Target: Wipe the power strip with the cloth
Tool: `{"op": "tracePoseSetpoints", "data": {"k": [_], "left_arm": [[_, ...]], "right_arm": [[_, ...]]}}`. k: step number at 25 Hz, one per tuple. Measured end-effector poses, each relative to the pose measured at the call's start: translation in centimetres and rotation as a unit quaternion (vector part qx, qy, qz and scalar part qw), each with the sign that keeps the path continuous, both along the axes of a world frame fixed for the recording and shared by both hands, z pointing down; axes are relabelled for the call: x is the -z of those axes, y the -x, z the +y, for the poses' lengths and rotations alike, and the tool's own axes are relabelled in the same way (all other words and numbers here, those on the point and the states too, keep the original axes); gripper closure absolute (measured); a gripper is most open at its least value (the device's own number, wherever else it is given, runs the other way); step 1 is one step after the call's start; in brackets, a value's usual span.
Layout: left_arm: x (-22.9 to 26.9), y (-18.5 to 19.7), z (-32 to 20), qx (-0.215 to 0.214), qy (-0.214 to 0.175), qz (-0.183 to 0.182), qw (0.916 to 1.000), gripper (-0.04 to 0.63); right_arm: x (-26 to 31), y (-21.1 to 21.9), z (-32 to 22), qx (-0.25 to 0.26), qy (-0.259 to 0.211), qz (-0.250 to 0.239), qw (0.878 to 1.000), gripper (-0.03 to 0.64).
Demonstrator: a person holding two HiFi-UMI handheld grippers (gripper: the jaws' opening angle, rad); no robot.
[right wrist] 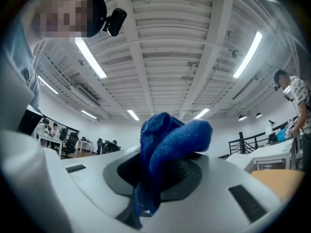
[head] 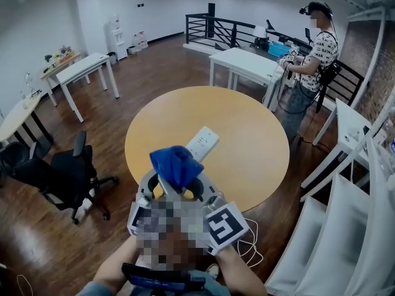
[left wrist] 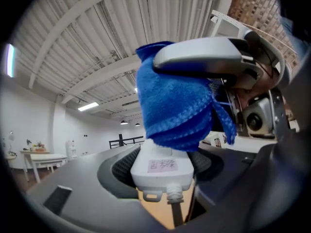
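At near table edge, power strip [head: 202, 143] is clamped in left gripper [left wrist: 163, 165], cord end nearest; pad contact looks firm but is partly hidden. Cloth [head: 176, 165] is pinched in right gripper [right wrist: 160, 171] and covers the strip's near part. Counted: one strip, one cloth, two grippers. Round table [head: 253, 159] below; office chair [head: 68, 174] left; one person [head: 311, 54] far right.

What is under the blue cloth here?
The white power strip: its far end sticks out past the blue cloth, and its corded end sits between the left gripper's jaws. The stretch in between is covered.
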State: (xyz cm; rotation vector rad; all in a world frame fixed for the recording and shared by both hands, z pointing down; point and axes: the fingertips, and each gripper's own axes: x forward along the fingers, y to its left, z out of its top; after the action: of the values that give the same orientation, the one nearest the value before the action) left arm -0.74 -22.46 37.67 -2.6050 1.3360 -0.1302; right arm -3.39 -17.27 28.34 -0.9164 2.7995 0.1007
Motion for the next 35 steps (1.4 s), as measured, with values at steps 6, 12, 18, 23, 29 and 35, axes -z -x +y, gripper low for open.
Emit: {"op": "tracePoseSetpoints", "data": {"k": [6, 12, 18, 23, 29, 35], "left_arm": [[0.1, 0.3, 0.7, 0.006, -0.012, -0.021, 0.9997, 0.316], [0.1, 1.0, 1.3, 0.008, -0.019, -0.023, 0.9995, 0.316], [0.5, 1.5, 2.0, 0.007, -0.025, -0.013, 0.9996, 0.316], [0.9, 1.7, 2.4, 0.006, -0.031, -0.012, 0.9994, 0.316], [1.1, 1.8, 2.8, 0.001, -0.036, -0.012, 0.9993, 0.316], [1.0, 1.7, 3.2, -0.001, -0.036, -0.016, 0.9992, 0.316]], "right_arm": [[-1.3, 2.0, 0.4, 0.032, 0.012, 0.016, 0.999, 0.549], [-1.0, 1.4, -0.7, 0.019, -0.001, 0.020, 1.000, 0.549], [0.0, -0.6, -2.1, -0.003, -0.010, 0.015, 1.000, 0.549], [1.9, -2.7, -3.8, -0.030, -0.039, 0.005, 0.999, 0.549], [3.9, -5.3, -5.7, -0.064, -0.066, 0.001, 0.996, 0.549], [5.6, -7.9, -7.3, -0.110, -0.081, 0.003, 0.991, 0.549]]}}
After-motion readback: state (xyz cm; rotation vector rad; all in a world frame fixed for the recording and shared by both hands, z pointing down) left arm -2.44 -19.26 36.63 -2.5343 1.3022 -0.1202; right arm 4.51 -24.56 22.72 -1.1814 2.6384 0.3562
